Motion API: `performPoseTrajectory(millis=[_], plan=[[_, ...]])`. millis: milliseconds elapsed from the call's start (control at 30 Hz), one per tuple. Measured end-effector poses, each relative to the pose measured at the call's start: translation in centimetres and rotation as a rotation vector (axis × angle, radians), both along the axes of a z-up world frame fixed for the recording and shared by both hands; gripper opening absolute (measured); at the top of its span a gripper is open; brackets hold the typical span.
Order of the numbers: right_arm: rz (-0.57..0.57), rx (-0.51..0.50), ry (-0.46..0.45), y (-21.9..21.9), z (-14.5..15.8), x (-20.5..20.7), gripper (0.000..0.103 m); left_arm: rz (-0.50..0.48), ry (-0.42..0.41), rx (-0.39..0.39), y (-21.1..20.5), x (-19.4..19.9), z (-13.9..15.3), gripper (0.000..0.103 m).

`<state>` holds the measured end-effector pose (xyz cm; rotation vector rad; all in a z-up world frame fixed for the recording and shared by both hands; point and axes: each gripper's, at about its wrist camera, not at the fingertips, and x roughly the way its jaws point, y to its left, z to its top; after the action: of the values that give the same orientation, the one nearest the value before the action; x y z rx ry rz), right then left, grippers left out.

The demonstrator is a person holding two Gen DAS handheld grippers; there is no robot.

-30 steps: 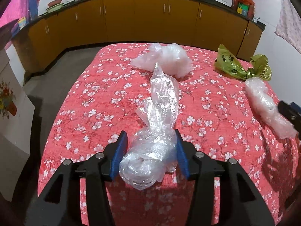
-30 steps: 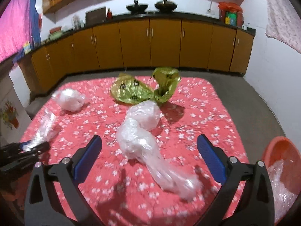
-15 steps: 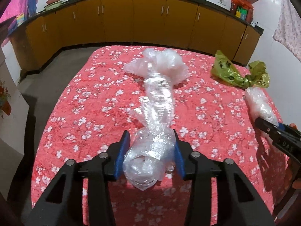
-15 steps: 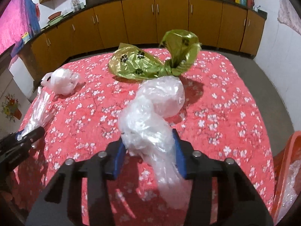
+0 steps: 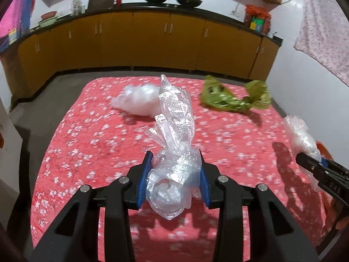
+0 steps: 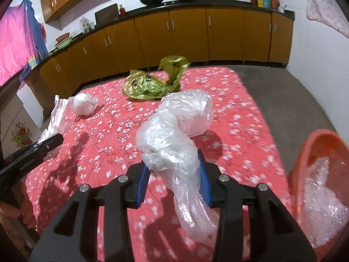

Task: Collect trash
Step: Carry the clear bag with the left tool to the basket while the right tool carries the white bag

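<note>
Both grippers clamp crumpled plastic above the red flowered cloth (image 5: 87,152), the left gripper (image 5: 173,180) on clear bubble wrap (image 5: 174,144), the right gripper (image 6: 173,183) on a cloudy plastic bag (image 6: 174,131) nearer the orange basin (image 6: 316,144) to its right.

Bed (image 6: 104,131) with red floral cover. Lying on it: crumpled white plastic wad (image 6: 84,103) near far-left corner, green-gold foil bag (image 6: 150,85) at the far edge, right of the wad. Motion blur, so finer scraps hard to rule out.
</note>
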<state>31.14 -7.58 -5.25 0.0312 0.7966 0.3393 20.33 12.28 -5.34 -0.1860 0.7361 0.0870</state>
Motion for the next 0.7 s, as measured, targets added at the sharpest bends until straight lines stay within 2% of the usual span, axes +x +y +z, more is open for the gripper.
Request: performPoseTrajectory(millis=[200,300,700], plan=[[-0.068,0.017,-0.061,-4.7,2.5,-3.0,0.04,-0.089,-0.042,-0.005,-4.5,-0.4,1.9,0.039],[-0.12,-0.006,-0.094,-7.3,3.4,-4.5,0.04,-0.143,-0.058,-0.012,-7.2,-0.5,2.7,0.039],[-0.352,-0.022,-0.136,-18.9,4.3,-9.3,0.04,-0.402,-0.083,-0.054,-20.0,0.3,4.0,0.039]])
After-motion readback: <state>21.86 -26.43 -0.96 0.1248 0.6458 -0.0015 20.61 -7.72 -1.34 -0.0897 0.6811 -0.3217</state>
